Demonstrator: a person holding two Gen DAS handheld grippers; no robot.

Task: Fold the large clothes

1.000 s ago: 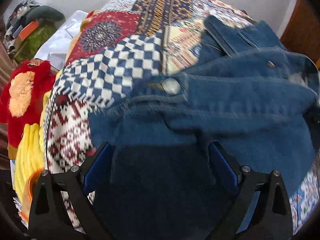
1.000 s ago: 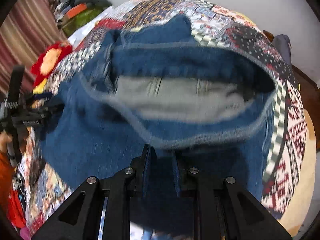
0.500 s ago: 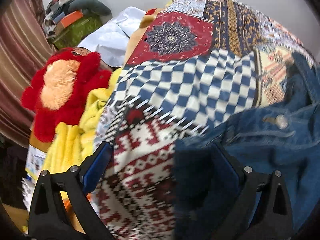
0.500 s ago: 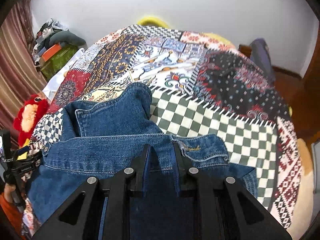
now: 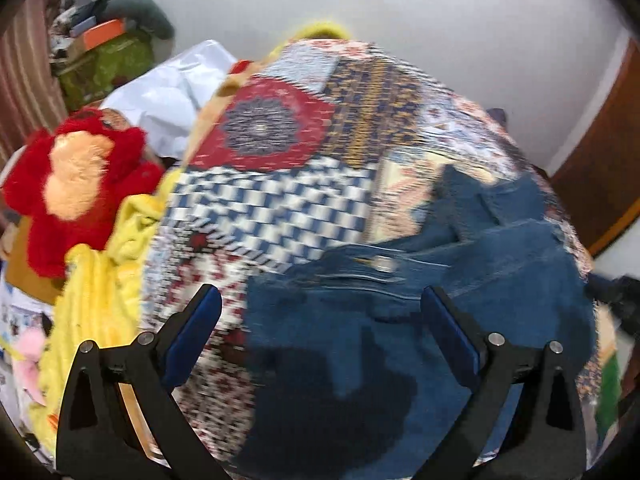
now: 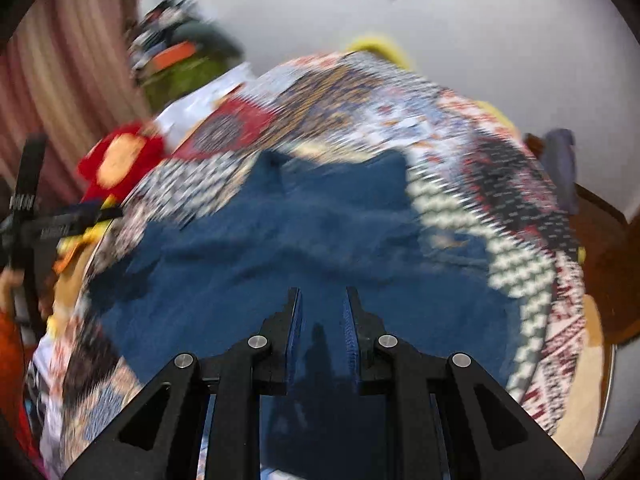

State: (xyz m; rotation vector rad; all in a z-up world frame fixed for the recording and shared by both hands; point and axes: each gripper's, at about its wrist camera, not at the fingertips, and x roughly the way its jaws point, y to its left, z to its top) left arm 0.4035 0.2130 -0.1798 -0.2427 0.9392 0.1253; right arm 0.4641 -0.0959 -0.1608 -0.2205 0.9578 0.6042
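Denim, a blue folded jacket (image 6: 304, 240), lies near me on the patchwork quilt (image 5: 272, 208); my right gripper (image 6: 322, 312) looks clenched on nothing I can see (blurred), left gripper (image 5: 320, 320) released; snagging could undo the fold.

A patchwork-covered bed (image 5: 280, 208) carries a blue denim jacket (image 6: 280, 256) lying flat.

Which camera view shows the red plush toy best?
The left wrist view: the red plush toy is large there, with its orange patch clear. In the right wrist view it is small, blurred and partly hidden.
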